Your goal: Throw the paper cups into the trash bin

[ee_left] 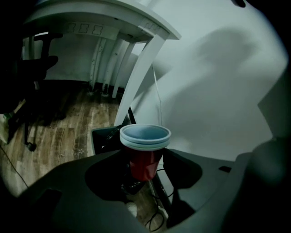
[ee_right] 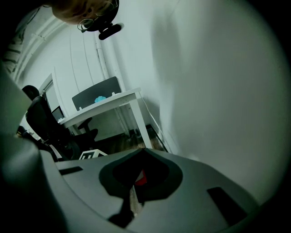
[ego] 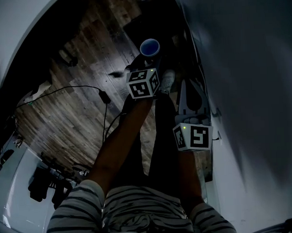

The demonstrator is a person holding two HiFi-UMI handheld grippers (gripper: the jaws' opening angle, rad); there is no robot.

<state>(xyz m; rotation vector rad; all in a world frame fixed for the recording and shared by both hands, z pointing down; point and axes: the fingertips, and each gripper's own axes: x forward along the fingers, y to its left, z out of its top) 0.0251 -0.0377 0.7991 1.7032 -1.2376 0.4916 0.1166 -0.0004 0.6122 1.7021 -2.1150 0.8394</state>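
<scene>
My left claw (ee_left: 144, 160) stands wide, clasping the red wall of the nested paper cups (ee_left: 145, 144) at centre frame, rims up, above the floor (ee_left: 59, 136); my right claw (ee_right: 142, 150) is closed at the tips, gripping nothing I can name. The cups look light, thin-walled and easily crushed; a gentle hold below the rolled rims seems best.

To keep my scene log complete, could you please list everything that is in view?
paper cups: nested stack, red with pale blue insides, between the left jaws
trash bin: one, black, on the floor beyond the cups
desk: one, white, beside the wall
office chair: one, black, near the desk
cables: several, black, on the wooden floor
left gripper: one, grey, jaws shut on the paper cups
right gripper: one, grey, jaws together, empty
sleeves: two, striped, on the person's arms
</scene>
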